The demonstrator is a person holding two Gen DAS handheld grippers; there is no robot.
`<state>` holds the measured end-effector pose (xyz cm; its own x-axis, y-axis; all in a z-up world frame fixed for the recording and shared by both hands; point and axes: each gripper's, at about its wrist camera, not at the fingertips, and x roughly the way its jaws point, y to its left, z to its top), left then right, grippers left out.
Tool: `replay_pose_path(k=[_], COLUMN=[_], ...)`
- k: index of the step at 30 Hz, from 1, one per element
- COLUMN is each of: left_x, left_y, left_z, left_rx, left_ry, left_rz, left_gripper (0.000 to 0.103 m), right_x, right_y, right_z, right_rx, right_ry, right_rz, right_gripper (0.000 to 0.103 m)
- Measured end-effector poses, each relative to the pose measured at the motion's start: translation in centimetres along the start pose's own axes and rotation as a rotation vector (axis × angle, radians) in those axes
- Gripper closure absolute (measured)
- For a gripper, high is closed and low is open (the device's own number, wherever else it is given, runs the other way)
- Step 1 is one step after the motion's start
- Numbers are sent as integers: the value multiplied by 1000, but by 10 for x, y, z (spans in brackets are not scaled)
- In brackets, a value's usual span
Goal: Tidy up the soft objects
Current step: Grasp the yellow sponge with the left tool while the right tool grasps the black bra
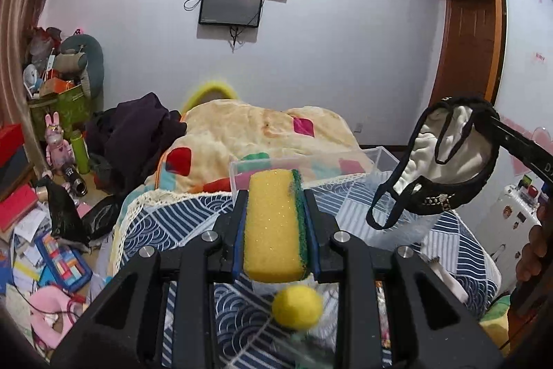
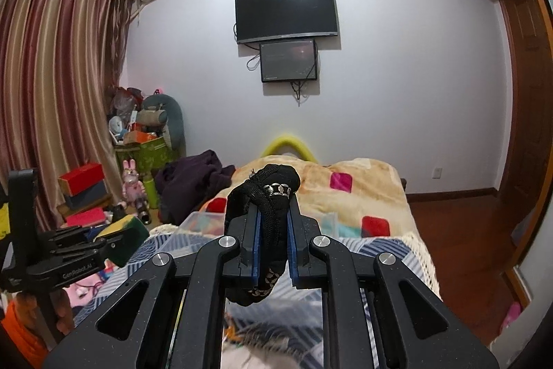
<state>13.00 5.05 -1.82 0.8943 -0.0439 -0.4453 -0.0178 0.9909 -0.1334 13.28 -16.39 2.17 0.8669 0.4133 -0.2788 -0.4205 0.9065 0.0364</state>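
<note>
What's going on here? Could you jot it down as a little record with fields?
Place: bedroom, over a bed
Left gripper: shut on a yellow-green sponge
Right gripper: shut on a black face mask
Container: clear plastic box on the bed
Loose item: yellow ball below the sponge

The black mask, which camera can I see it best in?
The left wrist view. There the black mask hangs open from the right gripper, showing its white lining and loops. The right wrist view shows only a bunched black lump pinched between that gripper's fingers.
</note>
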Motion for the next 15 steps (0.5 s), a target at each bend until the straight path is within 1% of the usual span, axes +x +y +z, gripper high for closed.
replay_pose_path(k=[4, 7, 11, 15], left_x=[27, 47, 72, 92], left_y=[-3, -5, -11, -19], left_z=[9, 10, 9, 3], left_rx=[10, 24, 56, 93], left_ry=[49, 93, 142, 192], left_rz=[-15, -16, -8, 12], left_gripper=[74, 74, 74, 74], right_x=[24, 44, 58, 77], right_y=[0, 1, 1, -6], right_z=[-4, -11, -20, -28], right_rx=[-5, -16, -30, -33], right_ry=[49, 111, 177, 263], right_rz=[2, 17, 36, 54], right_gripper=[92, 92, 92, 92])
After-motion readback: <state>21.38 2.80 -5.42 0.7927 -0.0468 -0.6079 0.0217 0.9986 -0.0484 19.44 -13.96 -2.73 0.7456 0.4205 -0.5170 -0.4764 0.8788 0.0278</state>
